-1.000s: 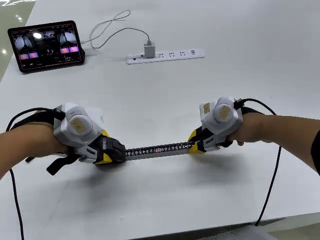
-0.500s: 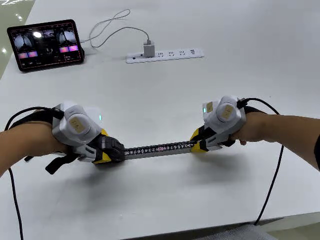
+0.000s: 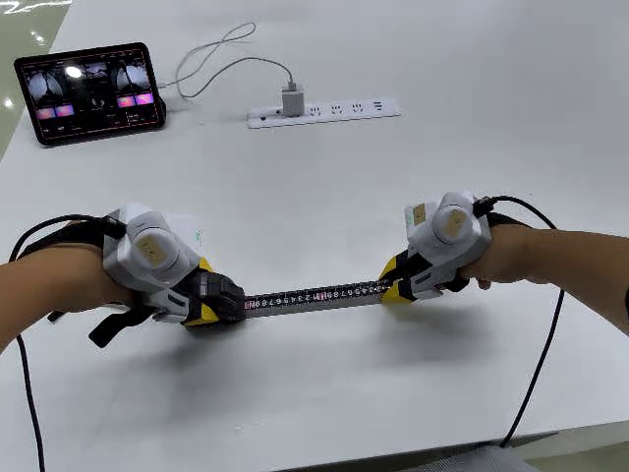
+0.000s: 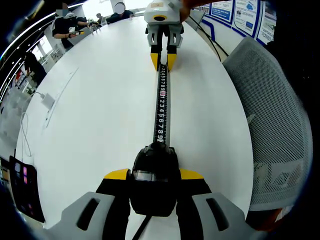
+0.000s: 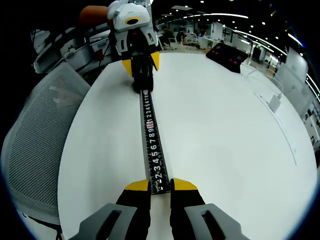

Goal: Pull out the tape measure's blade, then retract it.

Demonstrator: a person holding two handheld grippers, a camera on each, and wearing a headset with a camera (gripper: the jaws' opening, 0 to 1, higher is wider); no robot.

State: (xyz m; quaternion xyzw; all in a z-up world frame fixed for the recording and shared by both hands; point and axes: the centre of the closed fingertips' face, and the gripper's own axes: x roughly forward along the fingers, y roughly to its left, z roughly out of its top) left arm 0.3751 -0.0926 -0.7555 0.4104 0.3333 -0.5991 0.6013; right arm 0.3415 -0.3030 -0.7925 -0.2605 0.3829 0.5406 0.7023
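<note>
Blade (image 3: pixel 314 295) on table (image 3: pixel 442 147), tablet (image 3: pixel 90 90) behind

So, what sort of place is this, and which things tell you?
Probably an open-plan office or lab: a long white worktable, a grey mesh office chair, and a white power strip on the table.

Both are the same build. The left gripper (image 3: pixel 222 299) and right gripper (image 3: pixel 395 282) each have a chunky rounded white shell (image 3: pixel 138 264) with a tan square patch (image 3: pixel 154 246) on top, black jaws and yellow fingertips (image 5: pixel 137 186). Up close, the jaw bases are grey plastic with a slot in each. A thin black right cable (image 3: pixel 536 364) and left cable (image 3: pixel 25 393) trail off them, and there's a black strap (image 3: pixel 110 327) on the left one. Forearms are bare, with just a sliver of dark sleeve (image 3: pixel 625 295).
</note>
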